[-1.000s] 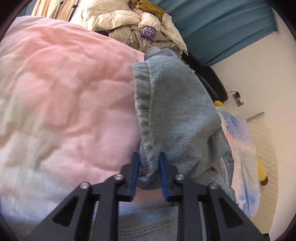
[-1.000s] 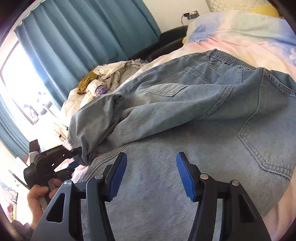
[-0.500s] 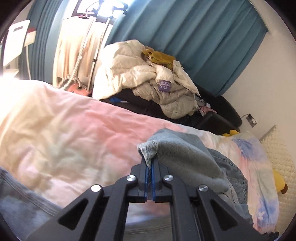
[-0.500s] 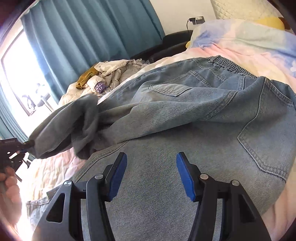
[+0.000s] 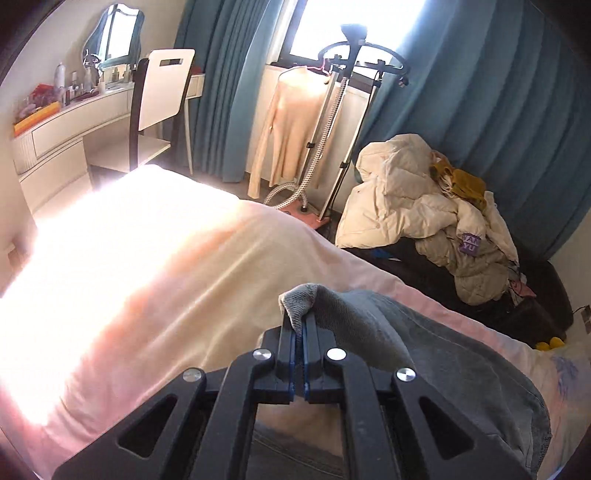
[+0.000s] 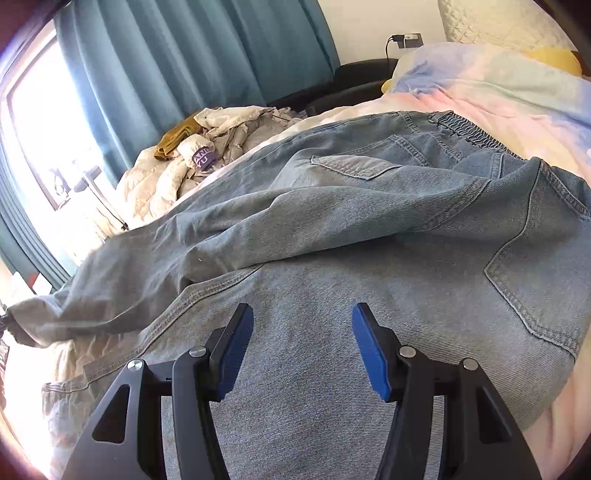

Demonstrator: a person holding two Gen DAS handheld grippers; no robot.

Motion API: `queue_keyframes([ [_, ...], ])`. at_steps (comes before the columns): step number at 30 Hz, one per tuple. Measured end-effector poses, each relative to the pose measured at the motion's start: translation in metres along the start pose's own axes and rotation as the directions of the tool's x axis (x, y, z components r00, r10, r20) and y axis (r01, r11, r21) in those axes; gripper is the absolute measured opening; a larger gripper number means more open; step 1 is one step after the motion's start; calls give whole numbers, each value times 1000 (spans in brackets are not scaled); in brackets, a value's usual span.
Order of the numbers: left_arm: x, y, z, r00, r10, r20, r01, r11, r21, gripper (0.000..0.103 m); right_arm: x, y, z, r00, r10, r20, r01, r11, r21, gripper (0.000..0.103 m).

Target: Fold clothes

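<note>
The left gripper (image 5: 300,325) was clenched on the hem of one leg of the jeans (image 6: 369,229), lifted clear of the bed (image 5: 155,266). Only the left view showed the pinch itself: a grey fold of denim stuck up between the closed pads. That view also took in a chair (image 5: 162,92), a garment steamer (image 5: 343,110) and a pile of coats (image 5: 424,206) beside the bed.

The right view alone showed the jeans whole, back pockets up, waistband toward the pillow (image 6: 498,22), the raised leg stretched away to the frame's left edge. The right gripper (image 6: 303,347) hovered over the seat with jaws apart, nothing between them.

Bare sunlit bedding lay wide ahead of the left gripper. The bed's far edge ran close by the coats.
</note>
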State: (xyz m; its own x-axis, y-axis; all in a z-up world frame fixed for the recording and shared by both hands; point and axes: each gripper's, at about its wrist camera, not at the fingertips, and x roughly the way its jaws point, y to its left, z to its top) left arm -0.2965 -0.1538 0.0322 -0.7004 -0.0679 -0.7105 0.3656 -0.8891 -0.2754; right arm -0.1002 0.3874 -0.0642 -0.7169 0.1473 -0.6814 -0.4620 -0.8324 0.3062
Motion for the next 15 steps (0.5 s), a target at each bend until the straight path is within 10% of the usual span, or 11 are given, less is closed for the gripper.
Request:
queue_keyframes([
  [9,52,56,-32,988,26,-154,-35,998,-55,4,8,25,-8,1000,13,-21,-15,993,-115,56],
  [15,54,84,-50,954,-159,-256,105,971,-215,12,12,43,-14,999,18,-38,-24,983,-180,56],
])
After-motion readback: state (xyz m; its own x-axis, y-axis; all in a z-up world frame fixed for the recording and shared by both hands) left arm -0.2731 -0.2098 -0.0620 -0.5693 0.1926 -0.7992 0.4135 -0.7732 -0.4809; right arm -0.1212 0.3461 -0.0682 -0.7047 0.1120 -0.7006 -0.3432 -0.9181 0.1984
